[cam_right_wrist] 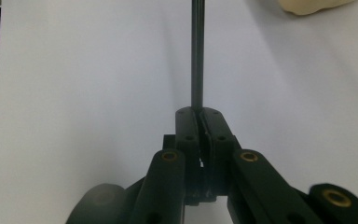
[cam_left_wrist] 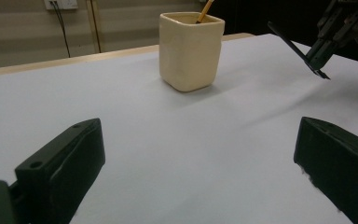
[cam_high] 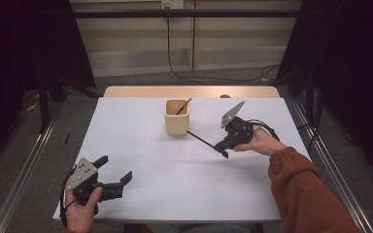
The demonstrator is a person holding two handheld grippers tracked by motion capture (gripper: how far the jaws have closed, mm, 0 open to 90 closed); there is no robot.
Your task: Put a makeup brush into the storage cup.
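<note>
Nearest the high camera, at the table's near left corner, the left gripper is held in a hand with its jaws spread wide and nothing between them; in the left gripper view only bare white tabletop is seen between the two black jaws. Open room is left all across the near half of the table and along its left edge.

At the right, the right gripper is held in the other hand, an orange sleeve trailing toward the near right corner. Its jaws are clenched on a thin black stick — in the right gripper view the stick is seen rising straight out from between the closed pads. The stick is lifted off the table, slanting toward a cream square cup and ending just beside it.

The cup stands upright near the far middle of the table, well inside every edge, and a wooden stick leans inside it — the one obstacle on the surface. A wooden strip runs along the far edge.
</note>
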